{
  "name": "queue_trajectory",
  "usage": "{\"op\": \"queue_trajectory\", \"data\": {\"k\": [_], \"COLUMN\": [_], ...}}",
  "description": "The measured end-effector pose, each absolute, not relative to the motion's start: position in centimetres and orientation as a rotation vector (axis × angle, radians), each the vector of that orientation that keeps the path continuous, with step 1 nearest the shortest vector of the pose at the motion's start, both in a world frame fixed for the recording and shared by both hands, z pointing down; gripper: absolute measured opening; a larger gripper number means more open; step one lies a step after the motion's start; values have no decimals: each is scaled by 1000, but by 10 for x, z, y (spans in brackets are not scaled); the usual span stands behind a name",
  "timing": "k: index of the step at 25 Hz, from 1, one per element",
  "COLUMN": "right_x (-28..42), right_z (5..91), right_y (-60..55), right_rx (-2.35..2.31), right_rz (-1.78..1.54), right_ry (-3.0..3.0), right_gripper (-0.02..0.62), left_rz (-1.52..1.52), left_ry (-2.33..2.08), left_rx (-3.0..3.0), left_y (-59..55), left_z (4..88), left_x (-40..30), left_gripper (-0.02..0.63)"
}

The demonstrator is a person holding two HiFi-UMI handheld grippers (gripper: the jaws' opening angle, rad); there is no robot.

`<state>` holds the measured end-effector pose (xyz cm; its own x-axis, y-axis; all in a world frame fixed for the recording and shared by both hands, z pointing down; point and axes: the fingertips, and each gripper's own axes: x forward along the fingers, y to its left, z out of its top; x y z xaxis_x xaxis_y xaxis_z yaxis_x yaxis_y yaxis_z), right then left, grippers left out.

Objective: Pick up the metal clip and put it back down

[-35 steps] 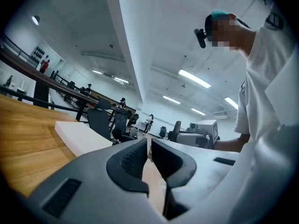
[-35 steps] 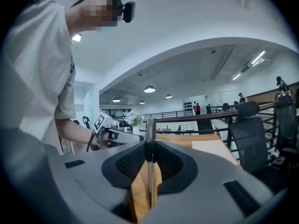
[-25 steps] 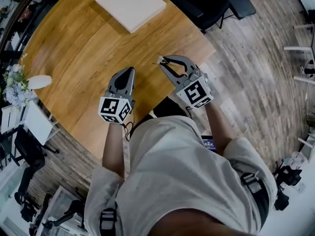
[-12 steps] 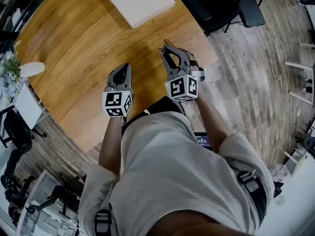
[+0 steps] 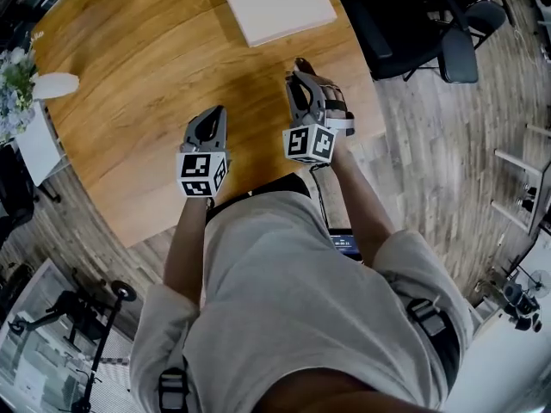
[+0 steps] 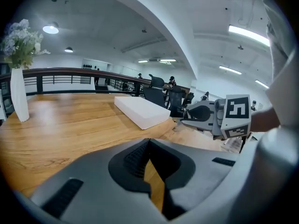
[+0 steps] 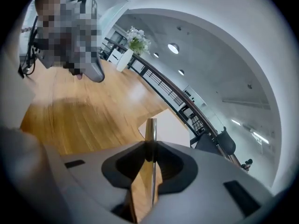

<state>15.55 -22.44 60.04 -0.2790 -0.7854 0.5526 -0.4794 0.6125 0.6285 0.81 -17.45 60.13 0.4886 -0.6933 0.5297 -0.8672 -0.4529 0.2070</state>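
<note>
Gripping the clip (image 7: 150, 126) edge-on, the right tongs (image 5: 299, 64) are clamped shut on it over the desk (image 5: 129, 76), near the edge closest to the person; the thin metal strip pokes out past the tips. The left tongs (image 5: 216, 113) are closed on nothing, over the desk just left of the right ones. A white slab (image 5: 275, 3) lies farther out on the desk, and a vase (image 5: 53, 84) of flowers stands at its left rim
</note>
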Motion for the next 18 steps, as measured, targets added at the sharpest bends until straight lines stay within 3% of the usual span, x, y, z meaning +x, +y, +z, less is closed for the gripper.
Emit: {"op": "queue_trajectory", "data": {"k": [18], "right_x": [154], "right_z": [642], "right_y": [-248], "right_rx": [893], "right_rz": [-528], "right_ry": [-1878], "right_gripper": [92], "left_rz": [549], "left_ry": [-1342], "left_rx": [2187], "left_y": [-180], "left_z": [631], "left_x": [4], "left_gripper": [25]}}
